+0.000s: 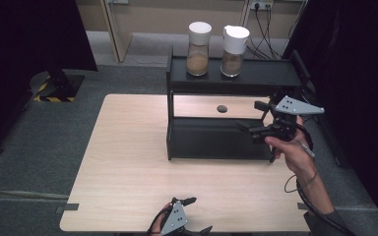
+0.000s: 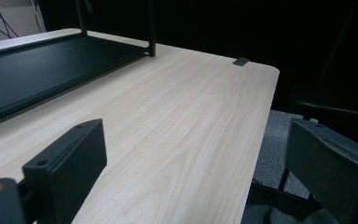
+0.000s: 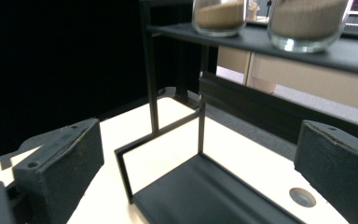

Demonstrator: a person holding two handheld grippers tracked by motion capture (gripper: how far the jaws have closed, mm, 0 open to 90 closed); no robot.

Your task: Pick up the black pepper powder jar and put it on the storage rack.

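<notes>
Currently logged, item by item. Right gripper (image 1: 256, 120): I hold it raised at the right end of the black two-tier rack (image 1: 226, 78), at about 3 o'clock on the table (image 1: 128, 162); its jaws stand wide apart with nothing between them, pointing toward 9 o'clock into the space between the tiers. Left gripper (image 1: 197, 214): I keep it low at the table's near edge, around 6 o'clock, jaws spread and empty, bare wood beneath them in the left gripper view.

Rack, upper shelf: two glass jars with white lids, each partly filled with brown granules. Left jar (image 1: 198, 42) stands toward 12 o'clock of the shelf; right jar (image 1: 234, 44) stands just beside it, a narrow gap between them. Both are upright, well apart from either gripper.

Rack, lower shelf (image 1: 211, 140): bare. Behind it a small dark round disc (image 1: 222, 108) lies on the tabletop.
</notes>
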